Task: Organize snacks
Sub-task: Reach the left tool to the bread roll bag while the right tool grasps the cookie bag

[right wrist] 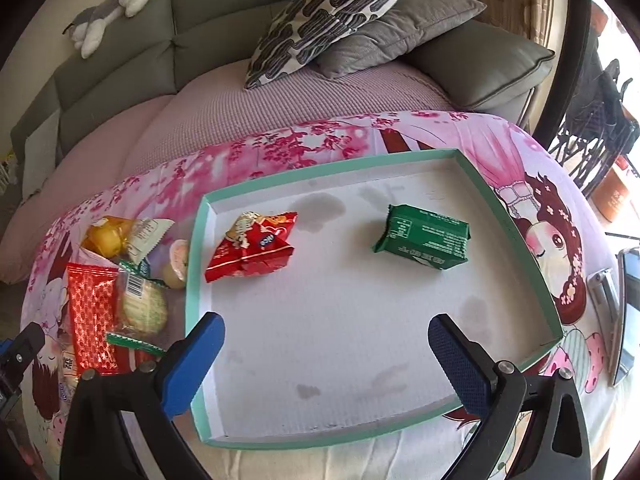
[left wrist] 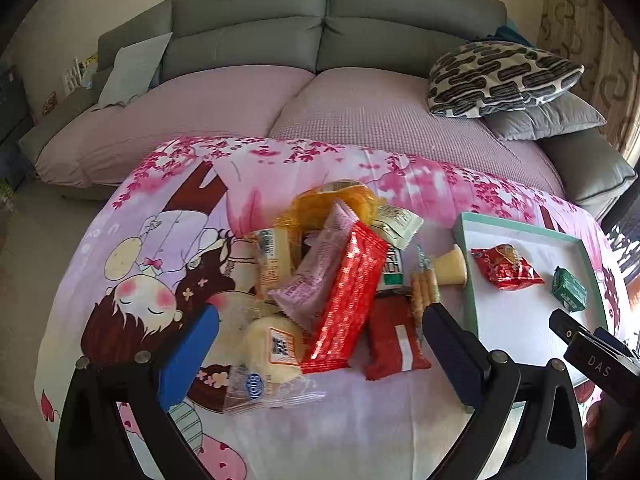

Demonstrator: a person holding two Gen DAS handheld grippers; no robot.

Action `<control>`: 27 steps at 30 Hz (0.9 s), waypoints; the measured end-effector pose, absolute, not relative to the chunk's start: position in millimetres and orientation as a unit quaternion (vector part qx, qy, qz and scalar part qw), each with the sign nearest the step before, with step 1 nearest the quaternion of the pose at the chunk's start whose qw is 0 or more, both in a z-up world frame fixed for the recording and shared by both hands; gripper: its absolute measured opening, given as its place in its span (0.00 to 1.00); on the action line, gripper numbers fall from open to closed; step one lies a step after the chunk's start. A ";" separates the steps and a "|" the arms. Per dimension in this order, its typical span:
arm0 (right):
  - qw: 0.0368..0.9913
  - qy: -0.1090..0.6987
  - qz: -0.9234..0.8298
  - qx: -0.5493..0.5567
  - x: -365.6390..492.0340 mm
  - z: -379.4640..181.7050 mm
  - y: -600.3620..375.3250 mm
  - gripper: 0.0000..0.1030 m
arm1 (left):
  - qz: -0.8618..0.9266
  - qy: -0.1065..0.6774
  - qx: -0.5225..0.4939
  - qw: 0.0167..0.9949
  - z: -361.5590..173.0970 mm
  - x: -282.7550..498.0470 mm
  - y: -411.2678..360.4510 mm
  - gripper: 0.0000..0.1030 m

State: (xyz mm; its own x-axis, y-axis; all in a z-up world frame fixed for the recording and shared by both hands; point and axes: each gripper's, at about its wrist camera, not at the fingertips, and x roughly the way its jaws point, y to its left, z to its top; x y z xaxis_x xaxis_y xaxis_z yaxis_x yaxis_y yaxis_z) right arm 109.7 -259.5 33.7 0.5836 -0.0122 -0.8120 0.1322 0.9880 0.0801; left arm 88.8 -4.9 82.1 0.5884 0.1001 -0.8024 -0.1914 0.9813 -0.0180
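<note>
A pile of snack packets [left wrist: 320,276] lies on the cartoon-print tablecloth; a long red wafer packet [left wrist: 348,300] and a pink packet [left wrist: 316,276] lie on top. My left gripper [left wrist: 320,344] hangs open just above the pile's near side, nothing between its fingers. To the right sits a shallow white tray with a teal rim [right wrist: 196,280]. Inside it lie a red crinkled packet [right wrist: 252,246] and a green packet [right wrist: 424,240]. My right gripper [right wrist: 326,344] hovers open over the tray's near half, holding nothing.
A grey sofa [left wrist: 320,8] with a pink seat cover stands behind the table, with patterned and grey cushions [left wrist: 500,76] on its right end. A phone or tablet [right wrist: 624,312] lies at the table's right edge. A plush toy [right wrist: 108,12] rests on the sofa back.
</note>
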 end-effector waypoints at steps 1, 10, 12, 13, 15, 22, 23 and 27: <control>0.890 0.451 -0.033 0.063 109.4 35.2 -255.1 1.00 | 0.092 0.444 -0.056 0.890 82.4 87.8 2.4 0.99; 0.894 0.441 0.038 0.062 108.5 40.2 -210.5 1.00 | 0.145 0.440 -0.100 0.881 77.8 76.3 61.6 0.99; 0.894 0.442 0.052 0.049 108.2 38.9 -198.3 1.00 | 0.153 0.442 -0.114 0.876 74.8 74.4 71.0 0.99; 0.893 0.444 0.060 0.043 108.3 38.2 -192.7 0.98 | 0.156 0.444 -0.119 0.874 72.9 73.9 74.4 0.99; 0.892 0.446 0.072 0.035 108.6 36.0 -183.3 0.96 | 0.160 0.446 -0.127 0.871 69.4 73.4 78.7 0.99; 0.887 0.449 0.105 0.019 111.8 27.1 -161.1 0.85 | 0.136 0.454 -0.154 0.867 58.2 78.0 76.2 0.99; 0.886 0.449 0.112 0.016 112.8 26.0 -157.5 0.84 | 0.131 0.458 -0.154 0.865 56.0 79.6 74.9 0.99; 0.883 0.452 0.130 -0.003 118.1 20.8 -142.1 0.77 | 0.120 0.491 -0.169 0.846 41.6 86.1 74.8 0.99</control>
